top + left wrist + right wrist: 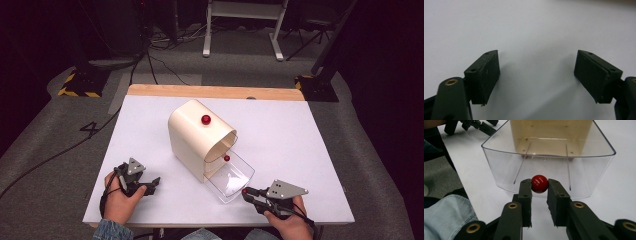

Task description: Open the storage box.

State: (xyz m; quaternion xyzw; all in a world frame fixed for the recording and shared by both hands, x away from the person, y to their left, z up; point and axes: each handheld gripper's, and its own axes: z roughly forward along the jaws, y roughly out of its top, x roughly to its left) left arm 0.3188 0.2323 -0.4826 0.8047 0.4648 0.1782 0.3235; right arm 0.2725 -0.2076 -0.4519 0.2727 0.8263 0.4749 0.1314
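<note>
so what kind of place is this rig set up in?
Likely a lab or recording studio: a white table on grey carpet, cables on the floor, dark surroundings, and hazard-striped stand bases behind the table.

The middle of the white table point(310, 150) is taken up by the cream box point(192, 132), and the way in front of it is barred by the clear drawer point(235, 177), which is drawn out towards the near edge. Broad bare tabletop is left on both sides of the box and behind it, up to the wooden strip point(215, 92) at the far edge. The right gripper point(539, 185), clamped on the drawer's red knob point(539, 183), is hemmed in by the drawer front, whereas open surface is found ahead of the left gripper point(150, 185).
</note>
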